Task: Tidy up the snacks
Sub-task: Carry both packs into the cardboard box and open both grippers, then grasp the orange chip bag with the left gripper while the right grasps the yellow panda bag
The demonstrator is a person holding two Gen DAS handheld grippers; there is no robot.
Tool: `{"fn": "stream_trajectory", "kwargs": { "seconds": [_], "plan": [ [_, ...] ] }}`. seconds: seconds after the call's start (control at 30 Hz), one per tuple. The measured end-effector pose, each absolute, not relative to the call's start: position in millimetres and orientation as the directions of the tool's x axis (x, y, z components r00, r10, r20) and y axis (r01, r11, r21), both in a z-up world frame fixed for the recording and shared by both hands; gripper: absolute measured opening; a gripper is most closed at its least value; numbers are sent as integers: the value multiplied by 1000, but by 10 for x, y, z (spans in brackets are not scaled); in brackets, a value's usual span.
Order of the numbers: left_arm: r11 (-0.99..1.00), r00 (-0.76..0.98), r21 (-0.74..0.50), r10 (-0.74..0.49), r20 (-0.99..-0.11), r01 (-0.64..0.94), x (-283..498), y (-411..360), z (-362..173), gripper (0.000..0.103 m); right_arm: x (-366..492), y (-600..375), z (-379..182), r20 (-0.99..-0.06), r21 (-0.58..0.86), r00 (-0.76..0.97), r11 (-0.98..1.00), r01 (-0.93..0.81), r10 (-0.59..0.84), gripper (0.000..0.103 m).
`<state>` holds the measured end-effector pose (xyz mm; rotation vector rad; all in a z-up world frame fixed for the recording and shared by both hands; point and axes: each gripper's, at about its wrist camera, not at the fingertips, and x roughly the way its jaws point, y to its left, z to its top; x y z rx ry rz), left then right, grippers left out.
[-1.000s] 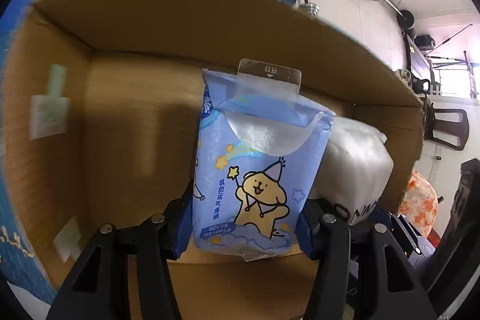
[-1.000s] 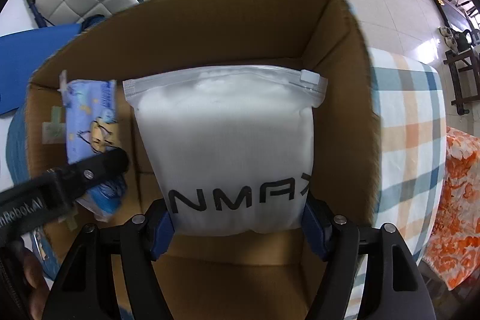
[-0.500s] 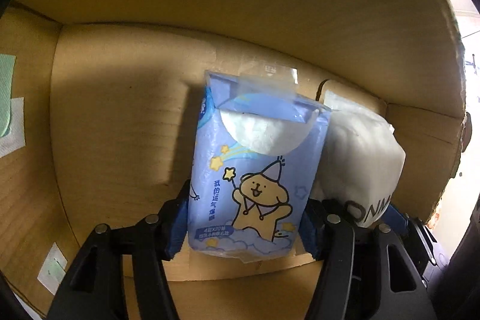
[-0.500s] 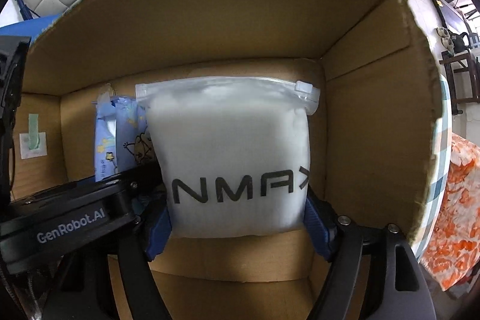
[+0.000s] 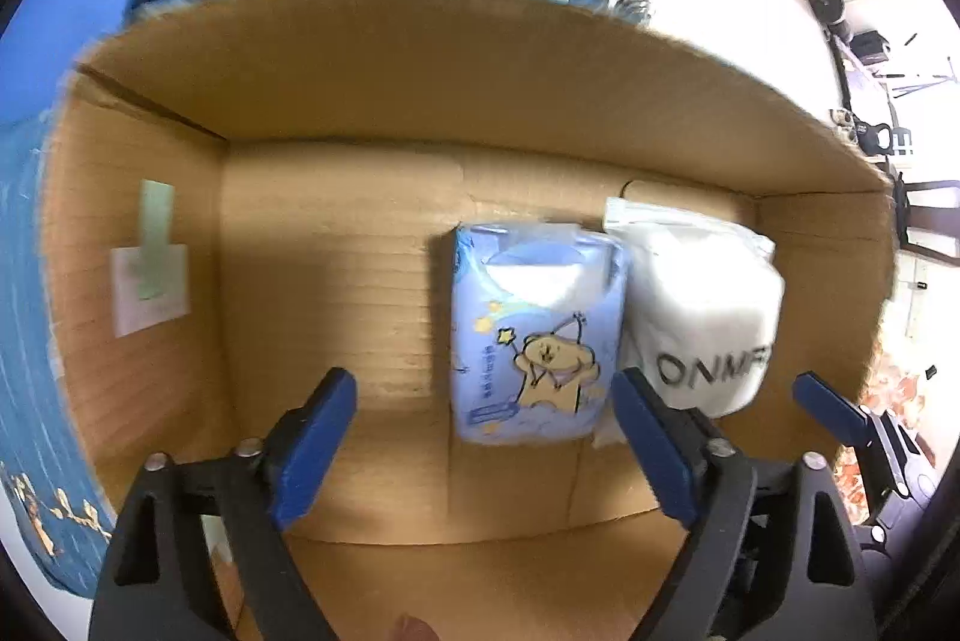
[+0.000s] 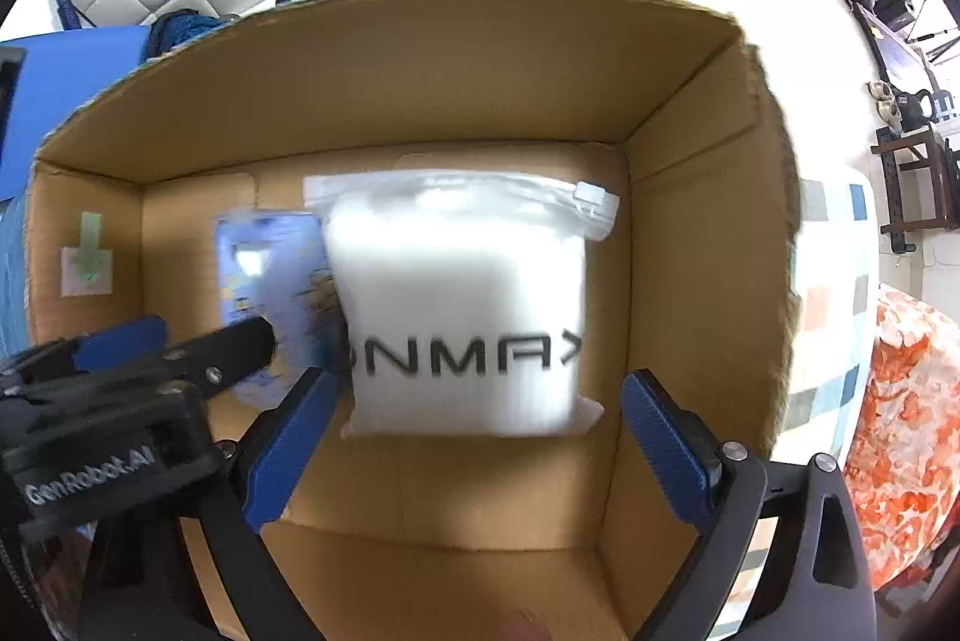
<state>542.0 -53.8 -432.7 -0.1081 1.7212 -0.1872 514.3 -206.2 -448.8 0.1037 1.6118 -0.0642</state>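
Packs sat side by side against the cardboard box's (image 5: 420, 89) far-right corner: blue tissue pack (image 5: 534, 335) ahead of my wide-open left gripper (image 5: 486, 437), white zip pouch (image 6: 462, 305) ahead of my equally wide right gripper (image 6: 474, 437).

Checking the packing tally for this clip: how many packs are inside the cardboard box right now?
2. The blue cartoon pack lies on the cardboard box floor near the middle; the white zip bag lies against its right side, toward the right wall. Both claws are open; nothing else shows.
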Motion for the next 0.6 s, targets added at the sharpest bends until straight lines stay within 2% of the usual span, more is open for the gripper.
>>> {"fn": "stream_trajectory", "kwargs": {
  "seconds": [0.07,0.2,0.23,0.43,0.6],
  "plan": [
    [982,-127,-182,-175,-976,49,5363,-532,-4183,101,5061,-2032,-4408,-999,19,-37,995,98,23,98],
    [987,-33,-154,-152,-988,55,5173,-409,-3884,101,4866,-1974,-4258,-999,30,-23,995,95,32,99],
    [988,-12,-145,-145,-989,56,5105,-380,-3806,102,4778,-1953,-4239,-999,39,-20,995,93,41,103],
    [992,131,-117,-123,-984,55,4726,-240,-3367,103,4387,-1863,-3985,-996,83,35,994,75,80,103],
    [994,211,-90,-102,-972,66,4463,-110,-3111,102,4223,-1957,-3528,-990,48,140,995,84,36,103]
  ]
}}
